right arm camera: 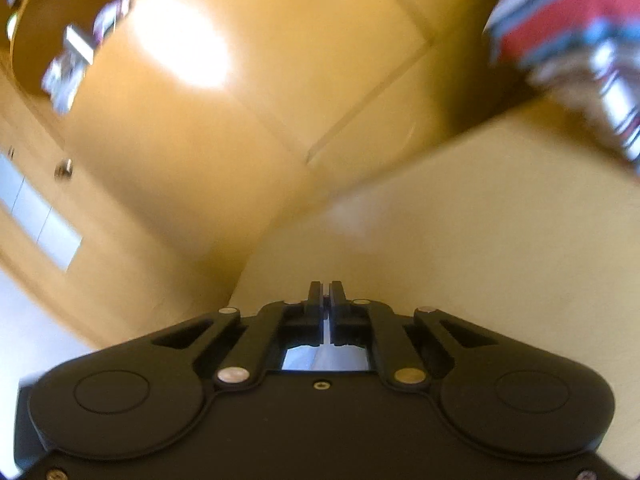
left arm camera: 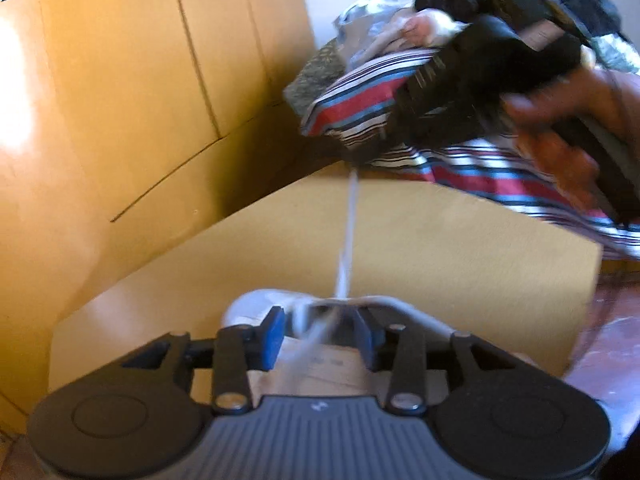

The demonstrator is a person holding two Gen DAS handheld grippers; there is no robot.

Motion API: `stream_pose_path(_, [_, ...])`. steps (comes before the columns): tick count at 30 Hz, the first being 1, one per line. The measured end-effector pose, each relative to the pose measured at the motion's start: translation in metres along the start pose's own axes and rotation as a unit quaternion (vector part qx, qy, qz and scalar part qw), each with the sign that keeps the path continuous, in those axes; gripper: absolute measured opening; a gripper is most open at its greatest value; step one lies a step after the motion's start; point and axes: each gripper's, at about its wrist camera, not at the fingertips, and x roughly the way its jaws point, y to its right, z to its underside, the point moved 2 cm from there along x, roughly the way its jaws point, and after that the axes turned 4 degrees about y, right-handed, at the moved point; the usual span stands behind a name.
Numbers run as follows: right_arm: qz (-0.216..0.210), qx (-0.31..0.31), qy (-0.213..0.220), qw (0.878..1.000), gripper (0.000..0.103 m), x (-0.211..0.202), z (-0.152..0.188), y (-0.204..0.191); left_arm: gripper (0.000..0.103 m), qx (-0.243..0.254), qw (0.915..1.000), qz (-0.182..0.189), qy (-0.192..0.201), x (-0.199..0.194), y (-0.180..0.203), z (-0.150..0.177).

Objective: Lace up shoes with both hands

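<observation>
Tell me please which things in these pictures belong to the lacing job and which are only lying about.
Belong to the job:
- white shoe
- white lace, stretched from the shoe to the right gripper
- left gripper, open over the shoe
- right gripper, shut on the lace

Only lying about:
- striped cloth
- wooden cupboard doors
- yellow table, which only bears the shoe

The shoe (left arm camera: 256,308) is mostly hidden behind the left gripper (left arm camera: 320,332).

Glossy wooden cabinet (left arm camera: 120,92), matt tabletop (left arm camera: 440,248), striped cloth (left arm camera: 360,104)
</observation>
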Motion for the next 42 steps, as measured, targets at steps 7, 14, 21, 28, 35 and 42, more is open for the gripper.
stream_pose_path(7, [0.142, -0.077, 0.196, 0.967, 0.003, -0.113, -0.071, 0.054, 0.048, 0.012, 0.9991, -0.03, -0.028, -0.003, 0.005, 0.005])
stream_pose_path(14, [0.27, -0.097, 0.294, 0.912, 0.003, -0.207, -0.094, 0.107, 0.053, 0.02, 0.9977, -0.045, -0.046, -0.003, -0.001, 0.011])
stream_pose_path(21, [0.366, -0.154, 0.316, 0.861, 0.003, -0.259, -0.098, 0.127, 0.053, 0.007, 0.9972, -0.037, -0.064, 0.004, -0.003, 0.01])
stream_pose_path(28, [0.378, -0.245, 0.3, 0.841, 0.003, -0.24, -0.129, 0.049, 0.054, 0.003, 0.9967, -0.031, -0.075, 0.006, -0.004, 0.01])
stream_pose_path(35, [0.388, -0.272, 0.308, 0.825, 0.003, -0.254, -0.133, 0.011, 0.057, -0.01, 0.9958, -0.036, -0.083, 0.006, -0.011, 0.009])
stream_pose_path(42, [0.224, -0.314, 0.265, 0.884, 0.003, -0.226, -0.1, -0.083, 0.056, -0.032, 0.9965, -0.008, -0.076, -0.015, -0.013, -0.002])
